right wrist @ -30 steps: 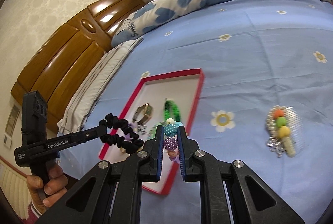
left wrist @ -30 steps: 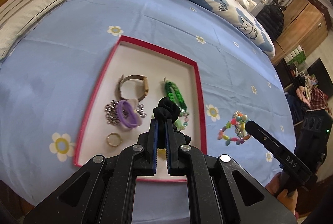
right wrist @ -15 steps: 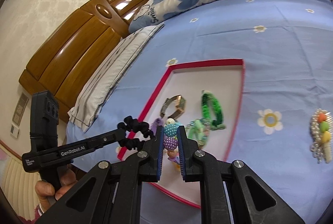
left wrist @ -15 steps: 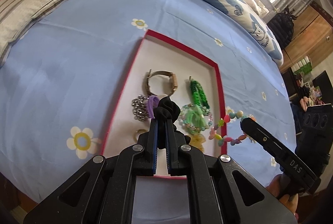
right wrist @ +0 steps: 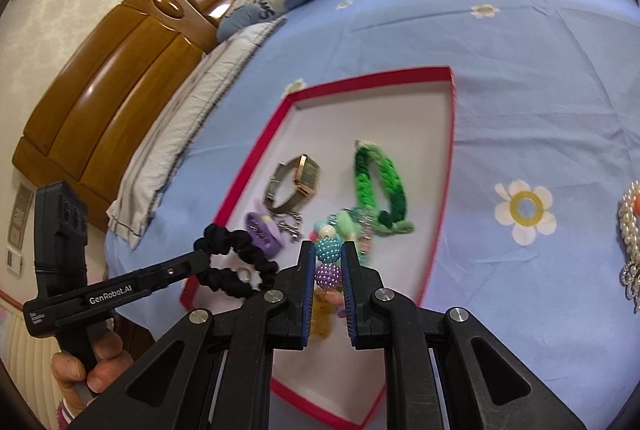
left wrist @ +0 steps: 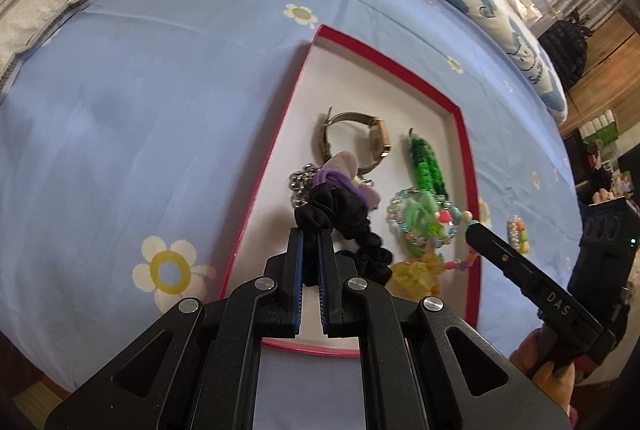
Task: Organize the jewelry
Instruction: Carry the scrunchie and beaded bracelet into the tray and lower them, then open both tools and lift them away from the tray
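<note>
We carry a piece in each hand over the red-rimmed tray (left wrist: 464, 134) on the bed (left wrist: 160, 78). Our left hand-held gripper (left wrist: 311, 230) is clamped on a black scrunchie (left wrist: 348, 218), which droops to its right just above the tray floor; soft, light and springy, it is best pinched across one fold of the fabric. Our right hand-held gripper (right wrist: 328, 262) is clamped on a beaded bracelet (right wrist: 328, 250), its blue and purple beads wedged between the fingers. The beads look hard and slippery, so we judge the grip safest across one bead. Ahead of both lie a watch (right wrist: 294, 186) and a green braided bracelet (right wrist: 380, 186).
</note>
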